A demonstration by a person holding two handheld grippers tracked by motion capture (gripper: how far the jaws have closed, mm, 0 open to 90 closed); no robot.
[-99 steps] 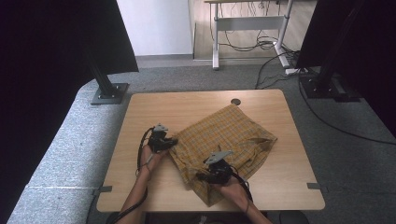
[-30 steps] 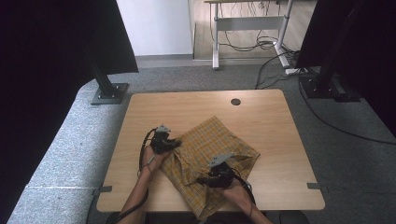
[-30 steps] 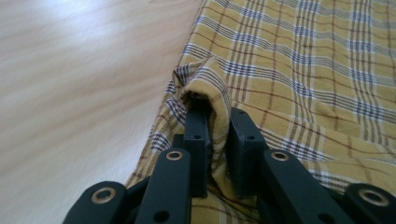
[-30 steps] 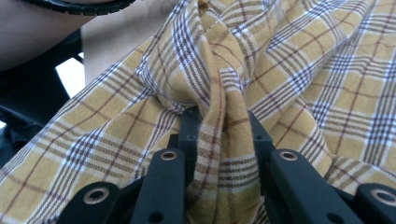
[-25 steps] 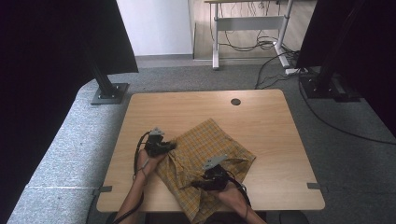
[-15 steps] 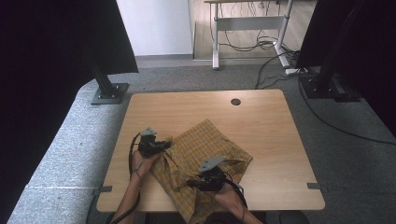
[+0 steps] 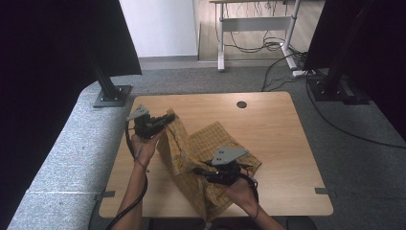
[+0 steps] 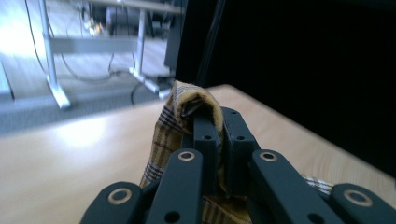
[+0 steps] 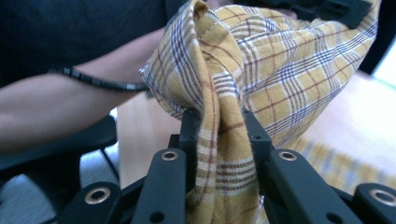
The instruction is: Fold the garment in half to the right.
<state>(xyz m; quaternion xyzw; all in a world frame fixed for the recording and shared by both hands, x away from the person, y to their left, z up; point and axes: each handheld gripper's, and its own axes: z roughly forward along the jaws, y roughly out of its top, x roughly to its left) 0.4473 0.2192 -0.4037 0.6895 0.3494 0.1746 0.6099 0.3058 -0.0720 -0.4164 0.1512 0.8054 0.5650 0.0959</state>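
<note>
Two tools are clamped on the yellow plaid woven cloth [image 7: 206, 153]: your left tool [image 7: 165, 120] pinches a folded corner, your right tool [image 7: 203, 172] a bunched hem. It drapes between them onto the pale wooden counter [image 7: 277, 129], soft and creased. A round cable hole [image 7: 242, 104] lies well apart behind it.

The yellow plaid cloth [image 7: 206, 158] hangs between the left tool [image 7: 168, 118] and right tool [image 7: 197, 171], trailing onto the wooden tabletop [image 7: 277, 129].
</note>
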